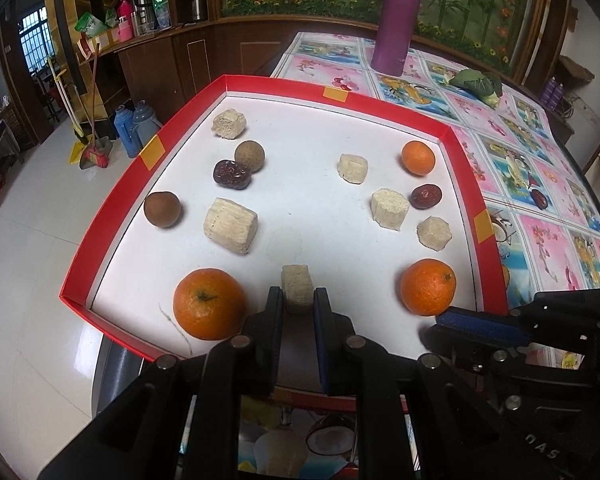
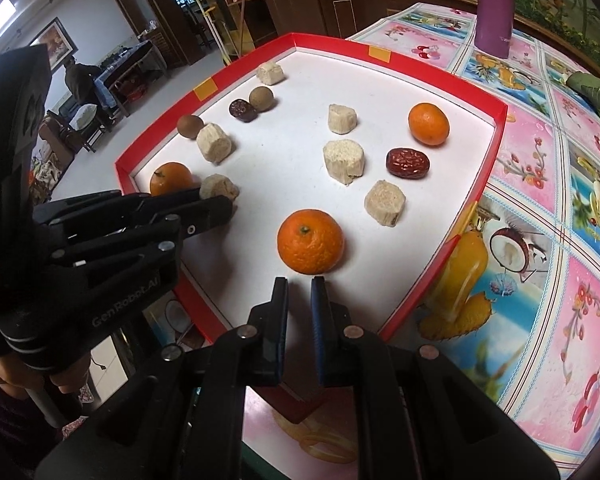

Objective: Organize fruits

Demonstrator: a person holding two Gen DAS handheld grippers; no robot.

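A red-walled white tray (image 1: 204,92) (image 2: 496,120) holds three oranges, two red dates, two brown round fruits and several pale sugarcane chunks. My left gripper (image 1: 298,300) is shut on a sugarcane chunk (image 1: 297,292) near the tray's front edge, beside a large orange (image 1: 209,303); it also shows in the right wrist view (image 2: 216,200) with the chunk (image 2: 219,187). My right gripper (image 2: 299,286) is nearly closed and empty, just in front of an orange (image 2: 310,241). Its blue pad (image 1: 480,326) shows by that orange (image 1: 428,287).
The tray sits on a table with a flowered cloth (image 1: 540,184). A purple flask (image 1: 398,22) and a green leafy vegetable (image 1: 478,84) stand behind the tray. A loose date (image 1: 540,199) lies on the cloth to the right. The floor drops off at left.
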